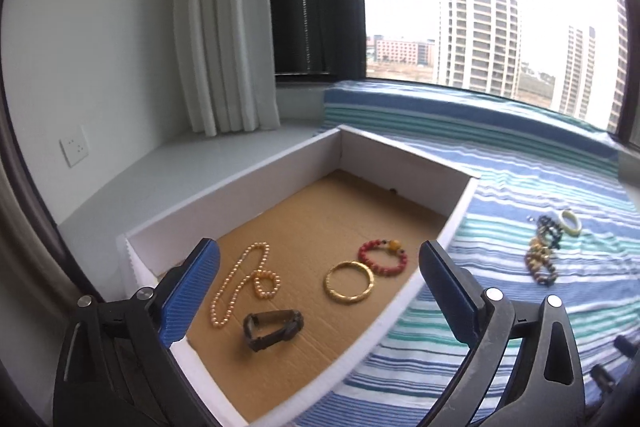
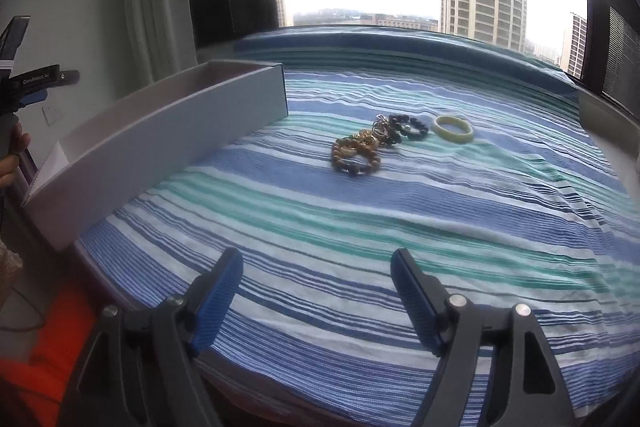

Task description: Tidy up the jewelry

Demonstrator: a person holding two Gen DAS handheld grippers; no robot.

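Striped cloth (image 2: 360,227), bracelets (image 2: 360,147) beyond right hand-held gripper (image 2: 316,291)

A shallow white box (image 1: 256,183) with a brown cardboard floor holds a pearl necklace (image 1: 240,283), a dark watch (image 1: 272,329), a gold bangle (image 1: 349,281) and a red bead bracelet (image 1: 382,257), each lying flat and apart. To its right, on the striped cloth (image 2: 360,227), a tangle of bead bracelets (image 2: 368,145) lies beside a pale green bangle (image 2: 454,128).
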